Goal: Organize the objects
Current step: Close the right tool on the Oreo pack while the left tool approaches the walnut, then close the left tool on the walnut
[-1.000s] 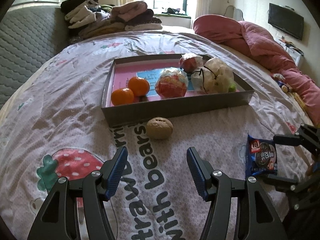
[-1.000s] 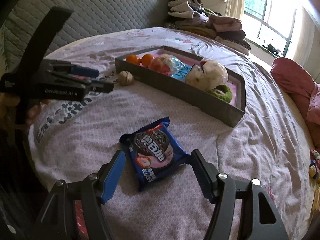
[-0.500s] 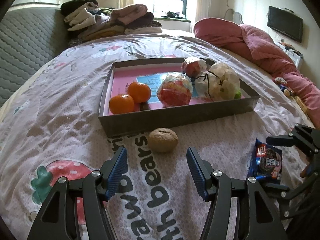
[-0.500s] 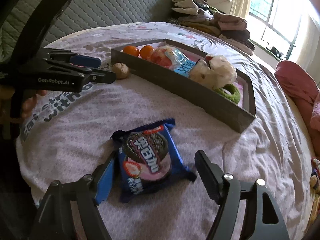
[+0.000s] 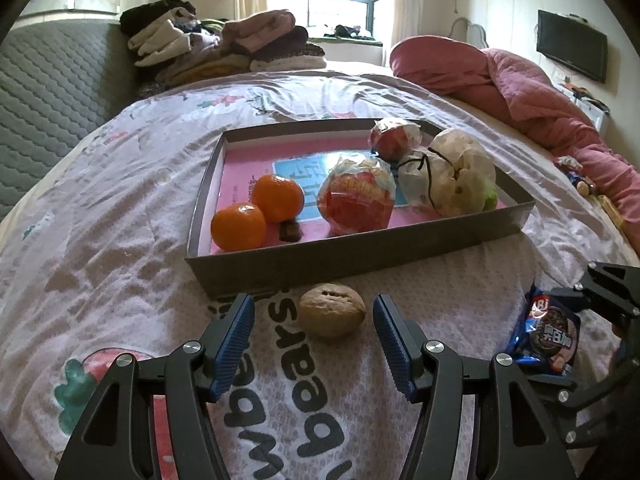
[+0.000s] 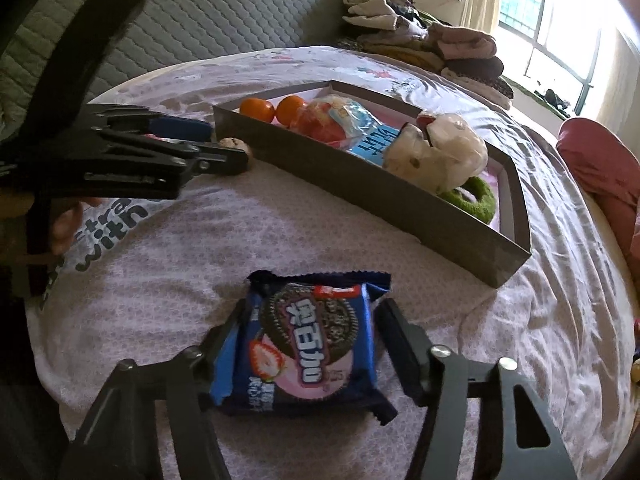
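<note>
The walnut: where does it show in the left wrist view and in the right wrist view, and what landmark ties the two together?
Left wrist view: the walnut lies on the bedspread at lower centre, between the open fingers of the left gripper, just in front of the tray's near wall.
Right wrist view: the walnut is at upper left, mostly hidden behind the left gripper, near the tray's corner.
Shared landmark: the grey tray holding two oranges.

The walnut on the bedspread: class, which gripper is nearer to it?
Left. The left gripper straddles the walnut; the right gripper is off to its side, around the cookie packet.
</note>
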Tool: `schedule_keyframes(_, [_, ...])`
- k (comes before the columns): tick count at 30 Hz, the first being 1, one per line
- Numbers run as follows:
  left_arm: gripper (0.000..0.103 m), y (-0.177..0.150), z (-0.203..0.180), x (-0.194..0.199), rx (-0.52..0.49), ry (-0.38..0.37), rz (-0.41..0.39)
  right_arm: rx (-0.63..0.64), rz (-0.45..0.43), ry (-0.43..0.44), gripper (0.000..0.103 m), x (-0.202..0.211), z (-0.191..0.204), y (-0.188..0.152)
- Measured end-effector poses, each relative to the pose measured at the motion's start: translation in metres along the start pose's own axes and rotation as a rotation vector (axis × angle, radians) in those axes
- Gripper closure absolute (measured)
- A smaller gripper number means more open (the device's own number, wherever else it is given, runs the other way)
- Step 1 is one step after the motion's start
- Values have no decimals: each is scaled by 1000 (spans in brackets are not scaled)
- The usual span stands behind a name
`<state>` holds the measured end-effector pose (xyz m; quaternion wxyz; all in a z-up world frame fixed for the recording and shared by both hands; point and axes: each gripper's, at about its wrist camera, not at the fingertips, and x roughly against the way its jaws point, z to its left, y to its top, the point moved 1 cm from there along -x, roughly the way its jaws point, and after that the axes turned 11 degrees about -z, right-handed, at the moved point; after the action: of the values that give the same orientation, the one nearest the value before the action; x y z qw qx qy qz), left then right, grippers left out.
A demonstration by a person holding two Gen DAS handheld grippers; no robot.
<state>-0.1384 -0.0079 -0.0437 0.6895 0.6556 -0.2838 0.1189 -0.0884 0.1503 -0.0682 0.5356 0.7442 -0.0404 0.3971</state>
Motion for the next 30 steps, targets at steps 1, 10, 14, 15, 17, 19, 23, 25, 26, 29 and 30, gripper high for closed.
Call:
schedule_keyframes(1, [40,-1,0,-4,6,-9,13,3,1,-4,47,0,1,0])
schedule_keyframes(10, [68,-1,1,-12,45,-39,30,9,-2,-13,50,5,5,0])
schedule_keyframes(14, [68,2,-3,-5,28,-36,-2,0,-31,-22,51,12,3,3])
schedule_keyframes(15, [68,3,-4,-2,20,-33,-13,-6,-40,-24,51,14,3,5])
schedule_keyframes(17, [68,8,-8,4,1,-31,-38,-30,-66,-27,51,19,-2,9])
schedule_keyframes(19, [68,11,-11,9,-11,-30,-56,-54,-83,-28,51,23,-6,14])
schedule_keyframes(23, [68,16,-13,18,-11,-24,-71,-105,-124,-33,51,32,-18,29])
schedule_keyframes(25, [68,18,-13,21,-6,-24,-75,-112,-140,-42,51,36,-23,35])
schedule_keyframes(26, [68,20,-13,22,-5,-21,-79,-113,-146,-47,51,36,-24,38])
schedule_keyframes(29, [68,25,-12,25,-2,-4,-83,-115,-180,-62,51,42,-32,50])
schedule_keyframes(30, [68,26,-11,26,0,1,-85,-115,-187,-65,51,42,-34,54])
